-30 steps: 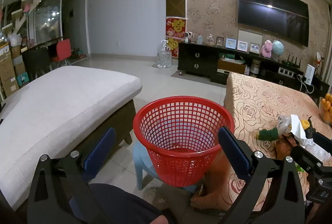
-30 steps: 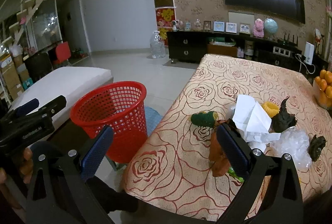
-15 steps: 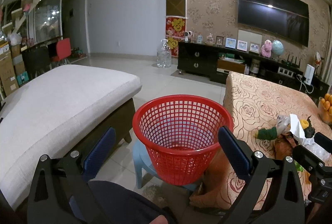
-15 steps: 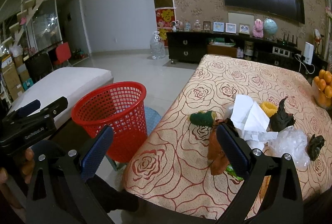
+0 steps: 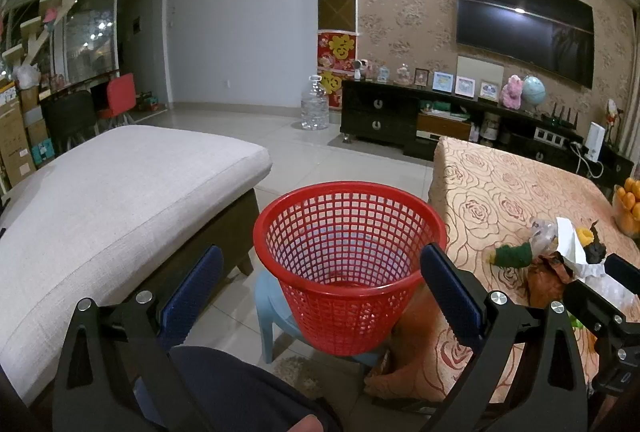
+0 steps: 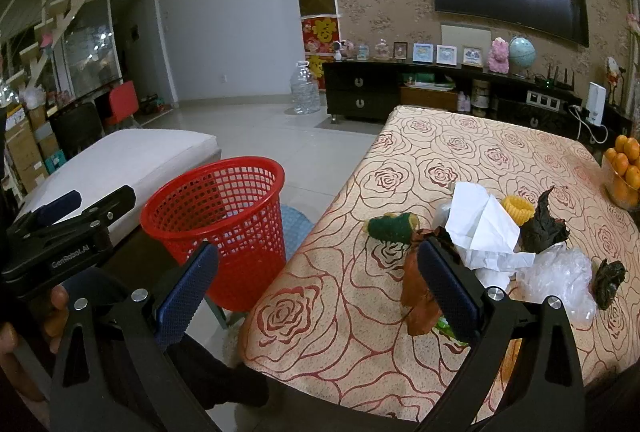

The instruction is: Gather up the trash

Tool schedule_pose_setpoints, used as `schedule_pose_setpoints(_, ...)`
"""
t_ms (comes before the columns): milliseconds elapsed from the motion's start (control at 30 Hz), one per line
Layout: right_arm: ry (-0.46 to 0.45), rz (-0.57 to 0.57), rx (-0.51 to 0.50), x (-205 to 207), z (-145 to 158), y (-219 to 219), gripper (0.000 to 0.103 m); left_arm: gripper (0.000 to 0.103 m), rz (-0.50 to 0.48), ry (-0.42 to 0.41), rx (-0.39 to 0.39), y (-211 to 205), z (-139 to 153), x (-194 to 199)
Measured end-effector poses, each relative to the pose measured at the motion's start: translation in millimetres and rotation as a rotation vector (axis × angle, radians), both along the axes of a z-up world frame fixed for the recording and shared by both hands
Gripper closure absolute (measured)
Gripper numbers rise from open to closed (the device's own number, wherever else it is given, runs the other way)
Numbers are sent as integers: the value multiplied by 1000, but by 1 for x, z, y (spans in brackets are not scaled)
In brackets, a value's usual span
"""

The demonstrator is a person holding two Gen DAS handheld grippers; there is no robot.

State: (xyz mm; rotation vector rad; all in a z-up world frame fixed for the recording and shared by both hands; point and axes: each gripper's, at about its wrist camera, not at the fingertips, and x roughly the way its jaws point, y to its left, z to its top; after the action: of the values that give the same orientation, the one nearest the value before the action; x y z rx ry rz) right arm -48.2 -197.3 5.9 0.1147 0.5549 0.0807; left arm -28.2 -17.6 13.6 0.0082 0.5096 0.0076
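A red mesh basket [image 5: 350, 260] stands on a light blue stool [image 5: 272, 312] beside the table; it also shows in the right wrist view [image 6: 224, 228]. A trash pile lies on the rose-patterned tablecloth [image 6: 460, 160]: white crumpled paper [image 6: 480, 228], a green piece [image 6: 390, 228], a brown wrapper [image 6: 418, 292], clear plastic [image 6: 560, 272], dark scraps [image 6: 542, 222] and a yellow ring [image 6: 518, 210]. My left gripper [image 5: 320, 292] is open and empty, facing the basket. My right gripper [image 6: 316, 288] is open and empty, just before the table edge, near the brown wrapper.
A grey cushioned bench [image 5: 108, 200] stands left of the basket. A bowl of oranges [image 6: 624, 168] sits at the table's right edge. A dark TV cabinet [image 5: 460, 124] and a water jug [image 5: 315, 108] stand by the far wall.
The right gripper has moved slightly toward the trash pile. The left gripper has stayed almost still, facing the basket.
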Motion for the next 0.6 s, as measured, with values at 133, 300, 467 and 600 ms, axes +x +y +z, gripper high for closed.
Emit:
schedule_pose_setpoints(133,-1,0,-1,0,0,0,6,8,0,0,-1,0,0,0)
schedule_pose_setpoints(300,1,0,0,0,0,0,6,8,0,1,0,-1,0,-1)
schedule_pose_setpoints(467,1,2,1,0,-1,0,6,8,0,0,0,-1,0,-1)
schedule_pose_setpoints(600,3,4,0,-1,-2,0,6,8,-1,1,1,-1,0,-1)
